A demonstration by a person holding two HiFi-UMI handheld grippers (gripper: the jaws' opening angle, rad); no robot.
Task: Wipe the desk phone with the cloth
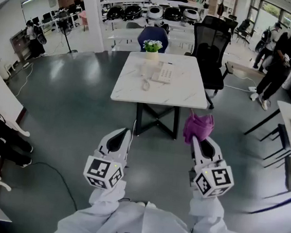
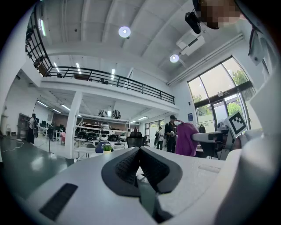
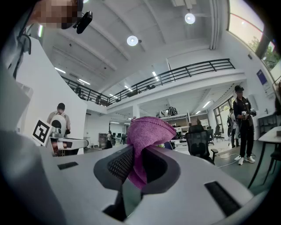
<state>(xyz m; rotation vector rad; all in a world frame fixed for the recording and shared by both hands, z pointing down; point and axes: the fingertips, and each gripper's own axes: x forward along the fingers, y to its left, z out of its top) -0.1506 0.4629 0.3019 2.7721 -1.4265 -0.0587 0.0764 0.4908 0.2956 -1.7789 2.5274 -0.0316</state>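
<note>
Closest up, right tool (image 1: 201, 141) is clamped on the pink cloth (image 1: 198, 126), left tool (image 1: 124, 133) shut w/ nothing in it, desk phone (image 1: 161, 72) sits on the tabletop (image 1: 133, 89) well ahead, so imo cloth's in hand but wiping's not started yet.

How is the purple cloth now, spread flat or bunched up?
Bunched up: the cloth bulges in a crumpled lump above the right gripper, whose jaws pinch it.

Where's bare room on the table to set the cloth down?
Table: bare down its right side, between desk phone and the edge by the black chair; also the near strip in front of the phone, and the left edge. Crowded at far centre: flower pot, phone and its cord.
</note>
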